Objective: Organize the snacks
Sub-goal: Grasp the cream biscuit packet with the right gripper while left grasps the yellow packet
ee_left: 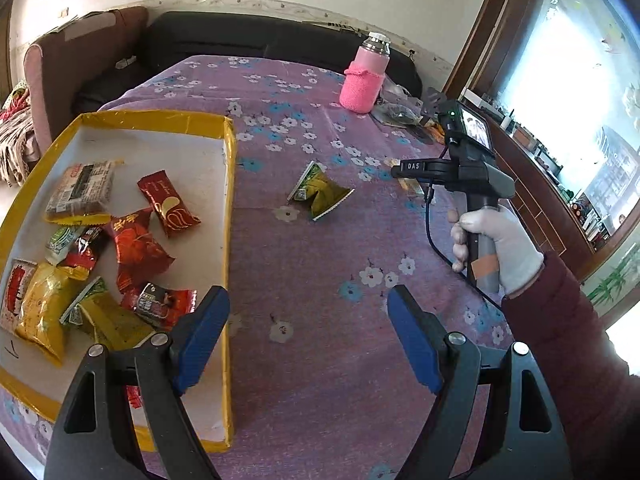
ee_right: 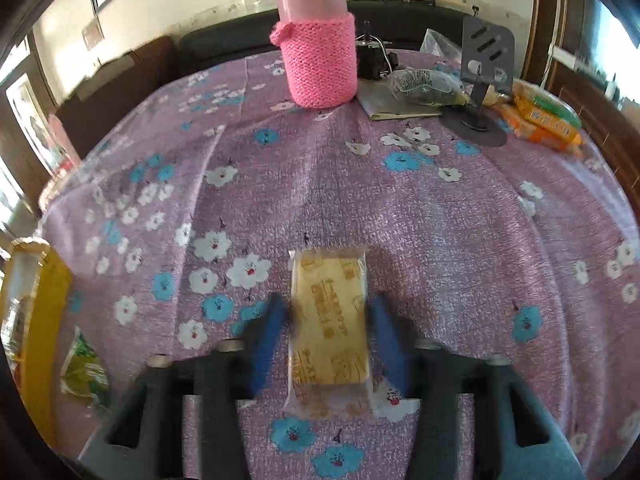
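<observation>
A white tray with a yellow rim (ee_left: 229,208) holds several snack packets, red, yellow and green. A green snack packet (ee_left: 320,194) lies loose on the purple flowered cloth to the right of the tray. My left gripper (ee_left: 308,320) hangs open and empty above the cloth, its left finger over the tray's right wall. In the right wrist view a pale yellow cake packet (ee_right: 328,280) lies lengthwise between the blue pads of my right gripper (ee_right: 328,320), which sit against its two long sides. The view is blurred there.
A pink bottle in a knitted sleeve (ee_right: 320,64) stands at the far side of the table. Beside it are a grey phone stand (ee_right: 482,80), a clear bag and orange packets (ee_right: 540,120). A gloved hand (ee_left: 500,244) holds the right gripper's handle. A sofa lies behind the table.
</observation>
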Demonstrator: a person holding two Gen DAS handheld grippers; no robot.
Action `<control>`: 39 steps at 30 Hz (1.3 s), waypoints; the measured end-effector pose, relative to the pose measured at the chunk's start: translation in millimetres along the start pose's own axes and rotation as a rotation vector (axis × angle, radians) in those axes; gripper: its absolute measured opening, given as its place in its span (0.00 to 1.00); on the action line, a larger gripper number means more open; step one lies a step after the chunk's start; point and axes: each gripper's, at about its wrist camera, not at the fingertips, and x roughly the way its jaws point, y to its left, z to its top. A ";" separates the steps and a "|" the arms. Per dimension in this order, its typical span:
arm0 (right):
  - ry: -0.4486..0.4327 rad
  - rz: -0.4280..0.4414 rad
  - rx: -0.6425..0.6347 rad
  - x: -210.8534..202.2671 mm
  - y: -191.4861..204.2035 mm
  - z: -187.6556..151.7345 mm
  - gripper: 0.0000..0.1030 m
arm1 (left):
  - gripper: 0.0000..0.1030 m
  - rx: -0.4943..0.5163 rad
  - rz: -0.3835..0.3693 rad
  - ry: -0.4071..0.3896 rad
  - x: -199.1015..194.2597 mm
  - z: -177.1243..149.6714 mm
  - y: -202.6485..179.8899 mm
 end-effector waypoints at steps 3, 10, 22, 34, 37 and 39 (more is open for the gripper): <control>0.014 0.016 -0.009 -6.5 0.0 -7.8 0.34 | 0.79 -0.007 -0.019 0.013 3.6 8.3 -6.0; 0.040 0.158 0.014 -42.3 2.5 -57.5 0.34 | 0.79 -0.009 -0.028 0.094 50.2 46.3 -25.7; 0.003 0.294 0.012 -50.0 3.1 -76.7 0.34 | 0.79 0.011 0.149 0.155 145.4 87.8 -21.4; -0.009 0.271 -0.019 -49.9 9.5 -76.5 0.34 | 0.34 0.191 0.212 0.142 157.1 74.0 -40.3; -0.012 0.279 -0.020 -51.7 10.6 -77.5 0.34 | 0.33 0.181 0.187 0.129 147.2 68.8 -38.8; -0.020 0.284 -0.021 -53.5 11.4 -77.5 0.34 | 0.32 0.159 0.165 0.124 142.1 68.0 -37.9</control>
